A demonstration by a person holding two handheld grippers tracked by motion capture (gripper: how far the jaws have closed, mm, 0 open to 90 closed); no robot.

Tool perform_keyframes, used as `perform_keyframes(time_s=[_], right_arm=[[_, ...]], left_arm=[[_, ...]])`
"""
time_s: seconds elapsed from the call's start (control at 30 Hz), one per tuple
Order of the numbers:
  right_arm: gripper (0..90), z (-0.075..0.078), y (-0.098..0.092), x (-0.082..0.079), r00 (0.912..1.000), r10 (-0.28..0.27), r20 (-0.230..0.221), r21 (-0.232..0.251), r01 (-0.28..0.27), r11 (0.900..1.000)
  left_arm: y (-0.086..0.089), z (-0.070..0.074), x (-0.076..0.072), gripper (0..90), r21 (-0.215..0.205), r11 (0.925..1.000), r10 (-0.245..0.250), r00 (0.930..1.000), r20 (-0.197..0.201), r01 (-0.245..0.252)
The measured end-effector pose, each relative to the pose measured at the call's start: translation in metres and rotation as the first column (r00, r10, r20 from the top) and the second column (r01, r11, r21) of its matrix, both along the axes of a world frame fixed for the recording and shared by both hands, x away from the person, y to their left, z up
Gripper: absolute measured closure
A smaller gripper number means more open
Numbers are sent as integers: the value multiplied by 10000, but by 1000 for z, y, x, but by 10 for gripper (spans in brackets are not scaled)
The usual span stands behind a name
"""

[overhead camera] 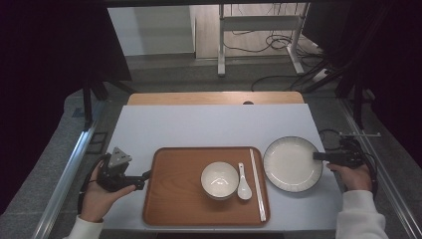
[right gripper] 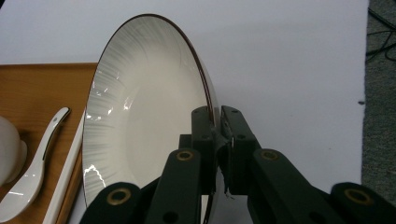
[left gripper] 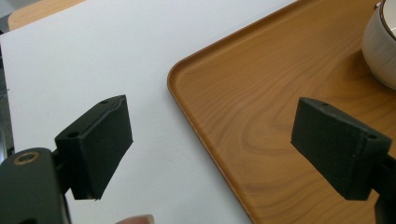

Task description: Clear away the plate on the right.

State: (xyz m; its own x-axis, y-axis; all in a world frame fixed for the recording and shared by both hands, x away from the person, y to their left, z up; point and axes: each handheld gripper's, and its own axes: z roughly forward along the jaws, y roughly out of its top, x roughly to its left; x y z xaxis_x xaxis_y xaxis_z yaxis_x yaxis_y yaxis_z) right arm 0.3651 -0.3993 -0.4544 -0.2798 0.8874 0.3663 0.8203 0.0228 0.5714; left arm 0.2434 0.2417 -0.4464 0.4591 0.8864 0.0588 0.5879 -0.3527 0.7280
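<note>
Dim surroundings, soft overhead light, slight glare

Two black jaws of the left gripper (left gripper: 212,149) rise from the bottom of the frame, one at lower left and one at lower right, standing wide apart with nothing between them. Behind them, a white table (left gripper: 93,56) fills the left and upper part of the frame. A brown wooden tray (left gripper: 261,93) with a rounded corner and raised rim covers the right half; its edge runs diagonally between the jaws. The curved side of a white bowl (left gripper: 380,46) sits on the tray at the upper right. A fingertip (left gripper: 135,219) peeks in at the bottom edge.
</note>
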Motion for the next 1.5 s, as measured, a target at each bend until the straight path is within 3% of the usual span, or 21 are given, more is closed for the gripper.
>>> perform_keyframes(time_s=[0.17,0.7,1.17,1.5], right_arm=[[852,4,-8,-2,9996,-93,260,578,78,9983],[851,23,-12,-10,9930,-112,1175,1330,-45,9911],[852,47,12,-15,9816,488,1844,1457,-764,9864],[852,67,45,-8,9680,1175,2216,1389,-1505,9788]], left_arm=[[-1,0,0,121,15,10000,-29,10000,-8,29],[-1,0,0,121,16,10000,-28,10000,-36,28],[-1,0,2,120,-63,10000,57,10000,-33,-57],[-1,1,2,119,-99,9999,25,10000,-43,-25]])
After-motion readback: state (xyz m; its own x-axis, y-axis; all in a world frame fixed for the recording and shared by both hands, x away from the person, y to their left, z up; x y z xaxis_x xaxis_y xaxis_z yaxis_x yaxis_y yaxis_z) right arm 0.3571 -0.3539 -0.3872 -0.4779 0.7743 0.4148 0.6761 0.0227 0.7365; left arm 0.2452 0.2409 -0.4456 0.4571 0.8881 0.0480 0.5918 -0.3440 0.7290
